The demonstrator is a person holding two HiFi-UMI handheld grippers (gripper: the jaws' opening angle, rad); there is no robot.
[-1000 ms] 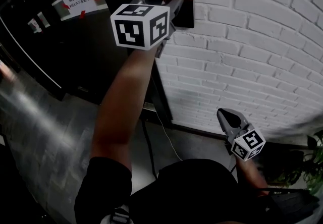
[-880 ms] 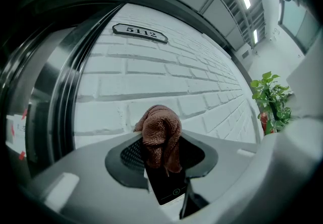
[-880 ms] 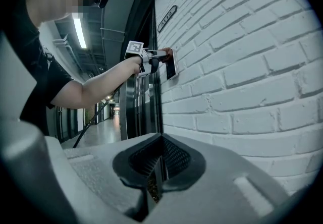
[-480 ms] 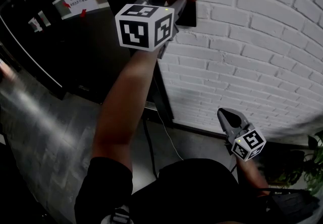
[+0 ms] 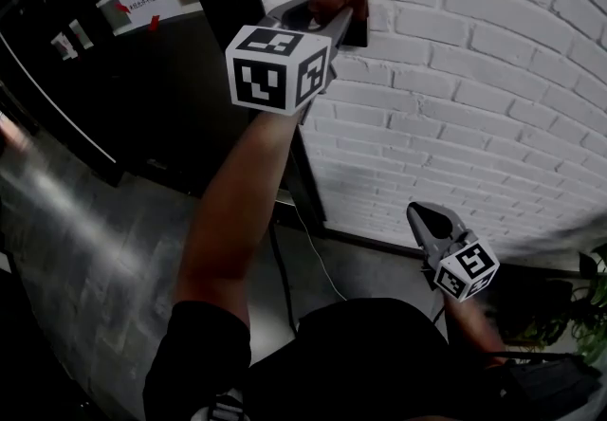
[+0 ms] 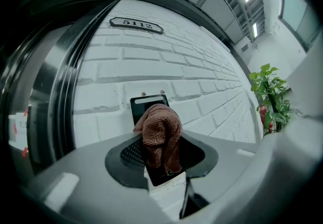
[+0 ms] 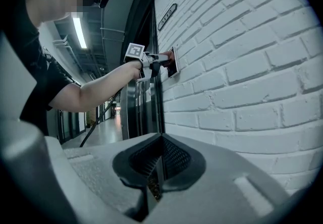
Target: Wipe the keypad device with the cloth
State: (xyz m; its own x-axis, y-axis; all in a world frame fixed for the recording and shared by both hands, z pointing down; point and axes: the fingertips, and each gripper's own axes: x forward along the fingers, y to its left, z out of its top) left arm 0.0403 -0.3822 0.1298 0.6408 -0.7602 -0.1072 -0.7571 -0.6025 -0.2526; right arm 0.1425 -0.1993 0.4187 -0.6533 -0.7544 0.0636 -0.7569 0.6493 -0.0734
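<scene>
Left gripper [image 6: 160,160] holds cloth [image 6: 159,129] over half-hidden keypad device [image 6: 139,107].

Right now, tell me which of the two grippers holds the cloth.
The left gripper: raised to the wall, its jaws are shut on the brown cloth against the black keypad device. The right gripper hangs low, jaws together and empty.

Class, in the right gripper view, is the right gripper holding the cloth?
No, the right gripper is shut on nothing; the left gripper holds the cloth.
</scene>
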